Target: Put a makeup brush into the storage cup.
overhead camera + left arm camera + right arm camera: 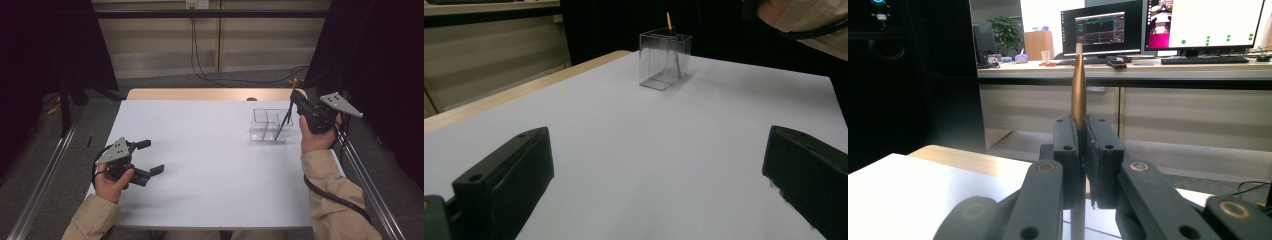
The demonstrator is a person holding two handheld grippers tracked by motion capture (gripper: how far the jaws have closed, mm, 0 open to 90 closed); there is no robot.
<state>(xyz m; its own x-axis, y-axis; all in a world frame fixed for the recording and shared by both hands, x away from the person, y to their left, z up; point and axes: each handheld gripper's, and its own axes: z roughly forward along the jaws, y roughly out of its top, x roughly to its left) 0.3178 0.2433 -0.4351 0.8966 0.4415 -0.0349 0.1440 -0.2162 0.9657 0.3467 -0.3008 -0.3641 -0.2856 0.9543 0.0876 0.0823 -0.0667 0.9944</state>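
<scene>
A clear plastic box (270, 125) with a divider stands on the white table (200, 150) at the right. A thin dark stick (284, 120) with a golden tapered end leans with its lower end inside the box. My right gripper (296, 96) is shut on the stick's upper part, above the box. In the right gripper view the golden end (1078, 90) rises from between the closed pads of the right gripper (1082, 127). My left gripper (152, 157) rests low at the table's left, open and holding nothing. From the left gripper (659, 160) the box (665, 60) and stick (669, 22) stand far off.
The table's far edge is bare wood (200, 94), with a small dark object (251, 99) on it. Metal rails (45, 175) run along both sides of the table. Cables (210, 75) lie on the floor behind. A desk with monitors (1098, 32) stands farther back.
</scene>
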